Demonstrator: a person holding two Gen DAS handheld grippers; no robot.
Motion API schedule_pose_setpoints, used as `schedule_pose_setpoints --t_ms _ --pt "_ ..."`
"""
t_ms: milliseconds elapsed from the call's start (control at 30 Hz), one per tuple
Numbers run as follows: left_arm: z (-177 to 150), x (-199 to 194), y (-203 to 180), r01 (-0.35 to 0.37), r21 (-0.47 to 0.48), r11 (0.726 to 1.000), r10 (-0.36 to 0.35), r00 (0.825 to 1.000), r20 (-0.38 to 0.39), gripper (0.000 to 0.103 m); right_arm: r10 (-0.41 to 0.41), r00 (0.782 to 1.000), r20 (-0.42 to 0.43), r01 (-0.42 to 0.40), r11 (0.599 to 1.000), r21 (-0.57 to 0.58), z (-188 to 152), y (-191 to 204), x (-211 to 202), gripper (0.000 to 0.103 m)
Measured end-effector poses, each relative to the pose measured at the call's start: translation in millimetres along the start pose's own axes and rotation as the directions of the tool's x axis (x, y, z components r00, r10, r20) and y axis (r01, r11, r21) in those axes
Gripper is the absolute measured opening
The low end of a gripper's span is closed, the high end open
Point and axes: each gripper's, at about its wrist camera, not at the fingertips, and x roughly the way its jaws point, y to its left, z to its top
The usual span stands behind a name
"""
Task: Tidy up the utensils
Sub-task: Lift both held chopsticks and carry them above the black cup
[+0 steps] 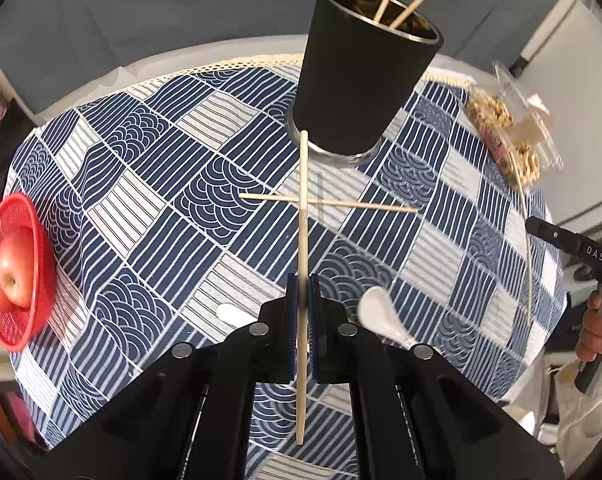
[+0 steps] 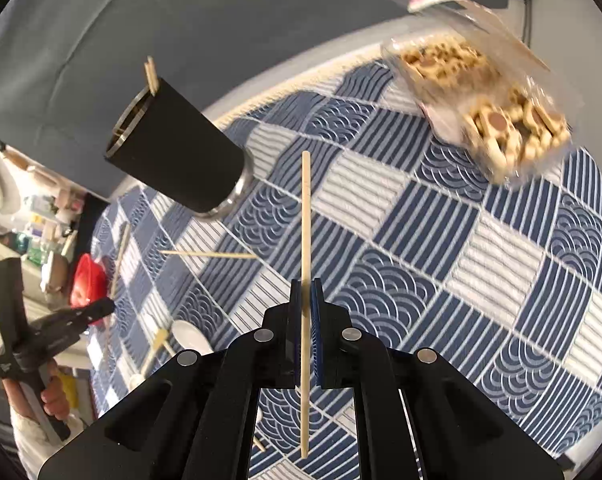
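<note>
My left gripper [image 1: 302, 286] is shut on a wooden chopstick [image 1: 302, 216] that points toward the black utensil cup [image 1: 361, 76], lifted above the cloth. Two chopstick ends stick out of that cup. Another chopstick [image 1: 329, 202] lies flat on the cloth below the held one. A white spoon [image 1: 385, 316] lies to the right of the fingers. My right gripper [image 2: 305, 290] is shut on its own chopstick [image 2: 305, 240], held above the cloth. From the right wrist, the cup [image 2: 177, 152] stands at upper left, and the loose chopstick [image 2: 209, 255] and the spoon [image 2: 191, 338] lie at left.
The table wears a blue and white patterned cloth [image 1: 149, 200]. A red basket [image 1: 17, 272] with an apple [image 1: 13, 276] sits at its left edge. A clear bag of biscuits [image 2: 489, 108] lies at the far right. A person's hand [image 1: 593, 332] holds the other gripper's handle.
</note>
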Motion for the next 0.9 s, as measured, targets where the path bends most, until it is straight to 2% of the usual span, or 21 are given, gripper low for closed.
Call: schedule_pose_setpoints --t_ms 100,233,300,367,600,667,767,833,900 --pt "3 -6 -5 -0.048 -0.001 0.999 0.048 0.999 0.017 0.005 0.003 1.0 0.017 -0.002 1.0 -0.026 9 2 -5 0.004" --pt "6 -11 -3 -0.045 -0.038 0.998 0.046 0.999 0.02 0.005 0.015 1.0 0.025 -0.012 0.995 -0.102 20 8 -10 0.004" --pt "7 -13 -5 -0.095 -0.039 0.995 0.096 0.995 0.023 0.005 0.017 0.999 0.032 -0.012 0.991 -0.135 27 12 -13 0.004" --pt "7 -15 -6 -0.114 -0.042 0.993 0.116 0.993 0.028 0.005 0.042 0.998 0.041 -0.034 0.985 -0.167 34 16 -17 0.004" --pt "10 -41 6 -0.112 -0.156 0.981 0.127 0.988 0.092 0.005 0.126 0.99 0.056 -0.113 0.976 -0.188 50 25 -26 0.004" --pt "16 -49 5 -0.108 -0.149 0.983 0.125 0.986 0.109 0.005 0.151 0.987 0.061 -0.136 0.972 -0.193 55 27 -29 0.005" --pt "30 -53 4 -0.141 -0.126 0.982 0.157 0.979 0.127 0.005 0.197 0.977 0.08 -0.181 0.967 -0.18 65 28 -33 0.005" --pt "44 -60 5 -0.089 -0.115 0.989 0.107 0.981 0.164 0.005 0.213 0.971 0.105 -0.19 0.963 -0.191 73 33 -37 0.005" --pt "59 -70 5 -0.072 -0.112 0.991 0.095 0.972 0.217 0.005 0.221 0.968 0.123 -0.197 0.964 -0.18 85 39 -41 0.005"
